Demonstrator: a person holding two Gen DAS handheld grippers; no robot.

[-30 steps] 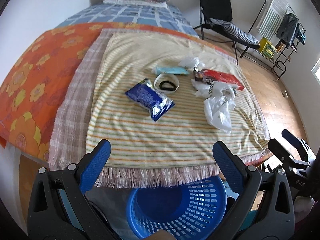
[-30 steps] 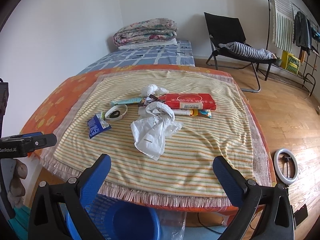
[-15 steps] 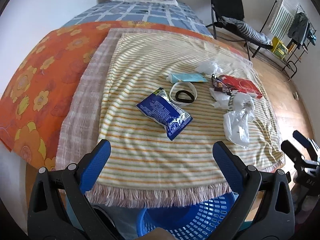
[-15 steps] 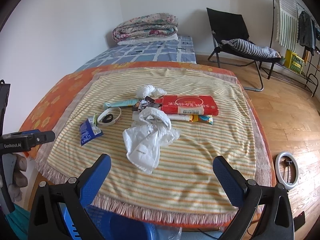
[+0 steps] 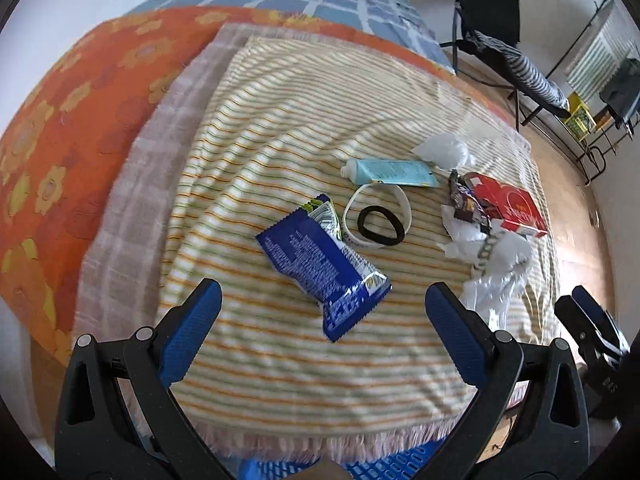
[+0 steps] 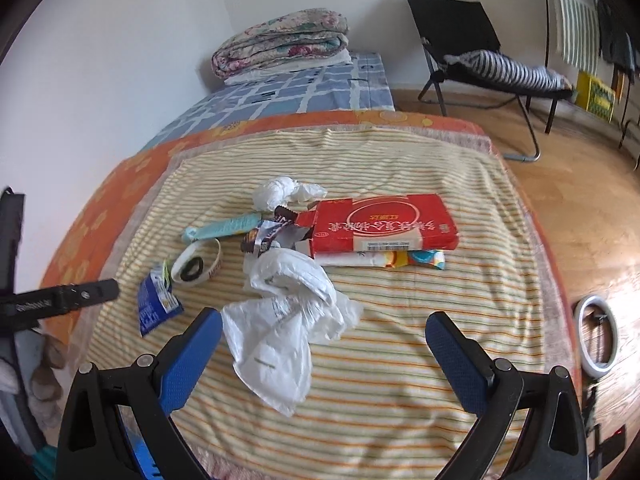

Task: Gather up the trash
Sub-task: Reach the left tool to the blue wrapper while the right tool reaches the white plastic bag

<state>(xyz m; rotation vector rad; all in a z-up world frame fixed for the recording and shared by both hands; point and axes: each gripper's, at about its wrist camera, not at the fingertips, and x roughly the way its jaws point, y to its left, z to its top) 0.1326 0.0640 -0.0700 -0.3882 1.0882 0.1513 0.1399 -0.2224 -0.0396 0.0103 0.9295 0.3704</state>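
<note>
Beside the blue wrapper (image 5: 322, 266) lie a wristband (image 5: 378, 216) and tube (image 5: 390, 172).

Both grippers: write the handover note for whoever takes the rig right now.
Left gripper: open, empty, above the blue snack wrapper.
Right gripper: open, empty, over the crumpled white plastic bag.
On the striped cloth: red box, tube, wristband around a black hair tie, candy wrappers, tissue wad.
Blue basket below the near edge.
Done: nothing picked.
Left: all trash.
</note>
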